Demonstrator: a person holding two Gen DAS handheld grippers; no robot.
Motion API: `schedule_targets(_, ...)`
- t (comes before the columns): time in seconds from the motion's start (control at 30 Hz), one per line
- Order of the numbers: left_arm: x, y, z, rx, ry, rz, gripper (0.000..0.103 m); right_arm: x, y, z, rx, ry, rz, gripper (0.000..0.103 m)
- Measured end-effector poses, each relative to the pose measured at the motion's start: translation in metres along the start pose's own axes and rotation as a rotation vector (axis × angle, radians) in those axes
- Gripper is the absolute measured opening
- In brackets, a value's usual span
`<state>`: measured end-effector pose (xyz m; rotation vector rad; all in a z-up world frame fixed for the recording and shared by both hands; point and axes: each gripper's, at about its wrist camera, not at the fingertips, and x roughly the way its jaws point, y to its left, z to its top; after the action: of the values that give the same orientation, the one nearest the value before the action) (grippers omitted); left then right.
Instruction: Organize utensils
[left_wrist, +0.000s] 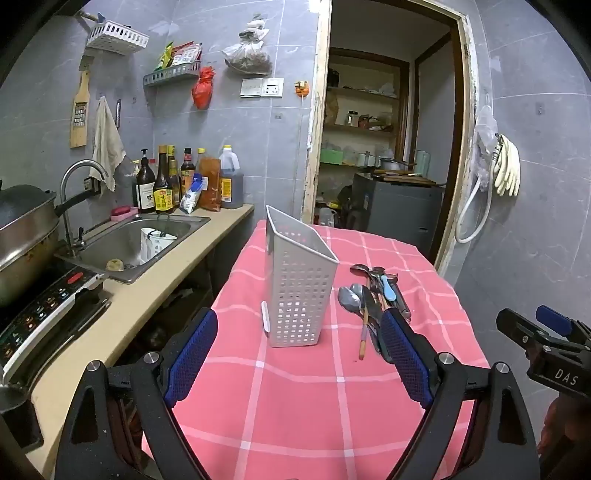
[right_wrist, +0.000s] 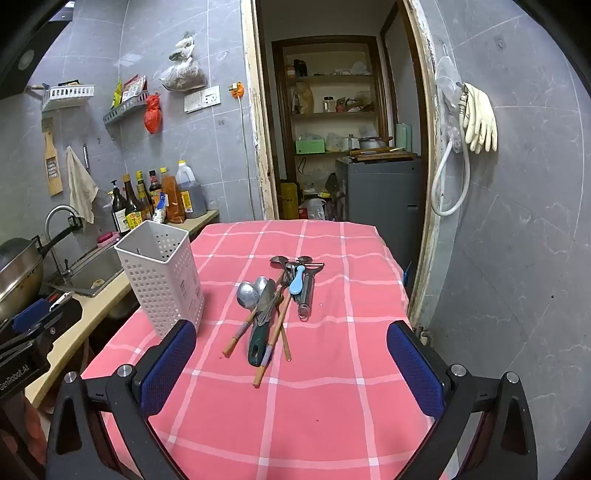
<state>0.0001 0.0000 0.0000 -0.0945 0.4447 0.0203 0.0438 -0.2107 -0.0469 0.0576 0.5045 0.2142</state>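
Note:
A white perforated utensil holder (left_wrist: 301, 286) stands upright on the pink checked tablecloth (left_wrist: 295, 387); it also shows in the right wrist view (right_wrist: 162, 280), where it looks empty. To its right lies a pile of utensils (right_wrist: 273, 299): metal spoons (right_wrist: 249, 293), wooden chopsticks (right_wrist: 275, 339), a green-handled tool (right_wrist: 258, 343), a light blue spoon (right_wrist: 297, 282) and a metal peeler (right_wrist: 308, 290). The pile shows in the left wrist view (left_wrist: 373, 295) too. My left gripper (left_wrist: 299, 354) is open and empty, just short of the holder. My right gripper (right_wrist: 291, 365) is open and empty, near the pile's handle ends.
A counter (left_wrist: 155, 291) with a sink (left_wrist: 140, 240), sauce bottles (left_wrist: 177, 184), a wok (left_wrist: 22, 236) and an induction cooker (left_wrist: 40, 317) runs along the left. A doorway (right_wrist: 340, 129) to a pantry lies behind the table. Rubber gloves (right_wrist: 480, 118) hang on the right wall.

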Motion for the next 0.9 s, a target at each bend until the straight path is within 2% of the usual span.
schedule_targets(0.9, 0.0, 0.0, 0.0, 0.001, 0.002, 0.001, 0.086, 0.008, 0.002, -0.003, 0.004, 0.017, -0.002, 0.103)
